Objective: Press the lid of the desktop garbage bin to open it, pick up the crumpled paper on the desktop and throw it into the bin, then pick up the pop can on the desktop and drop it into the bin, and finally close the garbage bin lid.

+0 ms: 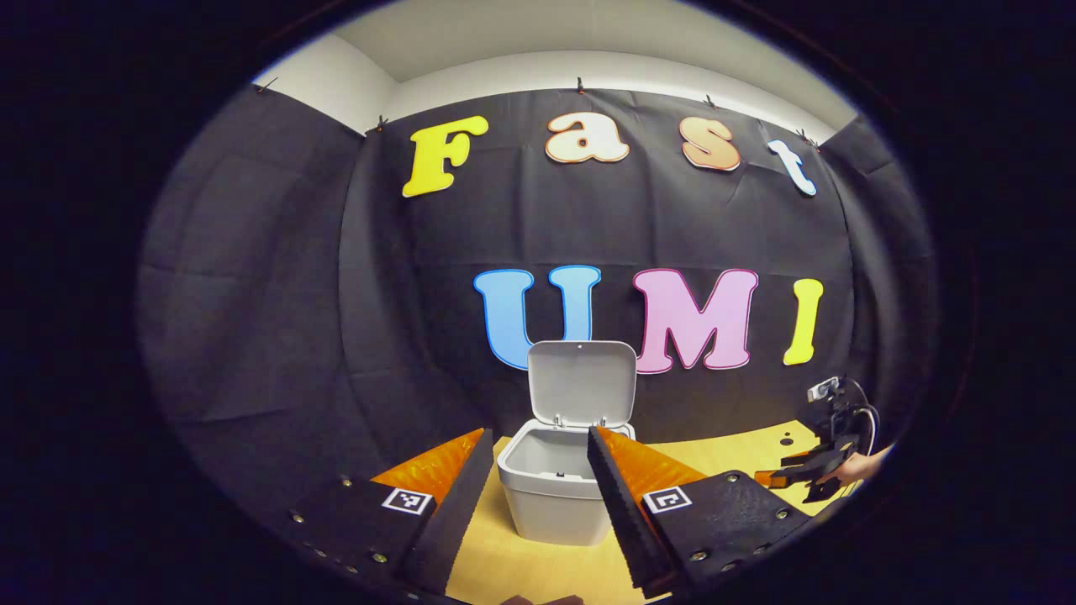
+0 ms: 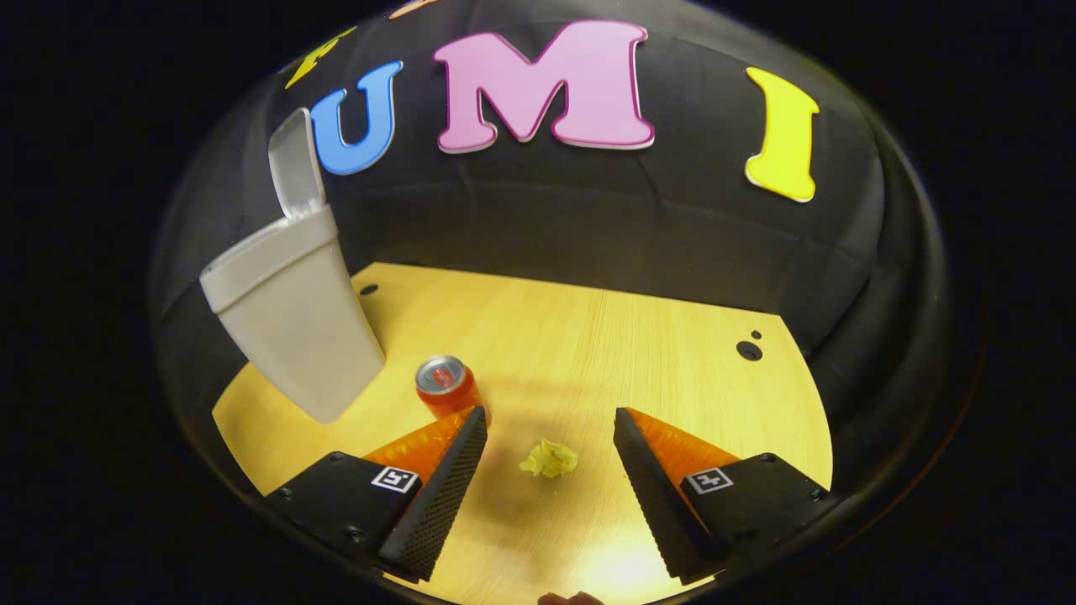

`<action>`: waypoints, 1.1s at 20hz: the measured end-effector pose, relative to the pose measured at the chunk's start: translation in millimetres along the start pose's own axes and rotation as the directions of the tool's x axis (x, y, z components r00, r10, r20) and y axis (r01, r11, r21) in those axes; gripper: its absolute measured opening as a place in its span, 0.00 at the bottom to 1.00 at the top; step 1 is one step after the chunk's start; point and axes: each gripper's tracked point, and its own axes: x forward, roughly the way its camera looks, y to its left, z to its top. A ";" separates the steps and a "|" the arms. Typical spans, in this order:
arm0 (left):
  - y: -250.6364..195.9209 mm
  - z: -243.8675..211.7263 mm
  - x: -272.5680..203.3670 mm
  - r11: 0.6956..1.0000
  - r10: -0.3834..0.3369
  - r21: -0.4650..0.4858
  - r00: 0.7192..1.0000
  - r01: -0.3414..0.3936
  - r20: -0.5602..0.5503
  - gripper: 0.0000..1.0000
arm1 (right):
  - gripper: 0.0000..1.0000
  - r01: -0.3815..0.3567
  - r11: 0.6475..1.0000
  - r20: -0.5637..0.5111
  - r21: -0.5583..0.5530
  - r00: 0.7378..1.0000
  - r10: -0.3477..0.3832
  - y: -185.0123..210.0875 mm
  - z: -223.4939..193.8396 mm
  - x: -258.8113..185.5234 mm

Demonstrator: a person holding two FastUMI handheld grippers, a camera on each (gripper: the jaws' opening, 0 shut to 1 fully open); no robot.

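Desktop garbage bin [image 1: 555, 496] standing with lid [image 1: 582, 382] raised, left gripper [image 1: 538, 475] hovering wide-fingered before it; right gripper [image 2: 551, 458] spreading wide around crumpled paper [image 2: 549, 459] on wooden desktop [image 2: 605, 336], pop can [image 2: 445, 386] sitting at its ten o'clock.

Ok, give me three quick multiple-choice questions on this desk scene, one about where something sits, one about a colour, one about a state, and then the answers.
1. Where does the crumpled paper lie?
A. On the table, between the right gripper fingers
B. Inside the bin
C. On top of the pop can

2. What colour is the pop can body?
A. Blue
B. Red
C. Green

3. How does the garbage bin lid stand?
A. Shut flat
B. Taken off, lying on the table
C. Raised open

Answers: 1 A, the paper rests on the wood between the open fingers. 2 B, its side is red under a silver top. 3 C, the lid stands upright behind the open bin.
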 end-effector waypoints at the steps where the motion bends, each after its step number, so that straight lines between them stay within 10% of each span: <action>1: 2.6 -0.7 -5.8 1.000 0.010 -0.014 1.000 -0.010 -0.007 0.76 | 0.99 0.005 1.000 -0.032 -0.019 0.999 -0.006 -1.1 -11.1 11.2; 15: 18.3 -2.7 -39.0 0.986 0.158 0.056 0.987 -0.156 -0.038 0.76 | 0.98 0.025 0.998 -0.276 0.056 0.961 -0.009 4.7 -96.2 98.3; 20: 21.4 -8.1 -44.6 0.983 0.180 0.050 0.982 -0.177 -0.052 0.77 | 0.44 0.023 0.999 -0.283 0.041 0.959 -0.011 -3.0 -100.1 97.9; 21: 21.0 -7.4 -44.1 0.983 0.179 0.045 0.982 -0.177 -0.053 0.76 | 0.55 0.023 0.999 -0.281 0.044 0.960 -0.010 -2.9 -98.3 95.1; 22: 20.1 -7.9 -43.4 0.984 0.177 0.041 0.983 -0.174 -0.055 0.76 | 0.40 0.015 0.999 -0.268 0.043 0.964 -0.003 -2.3 -94.0 93.2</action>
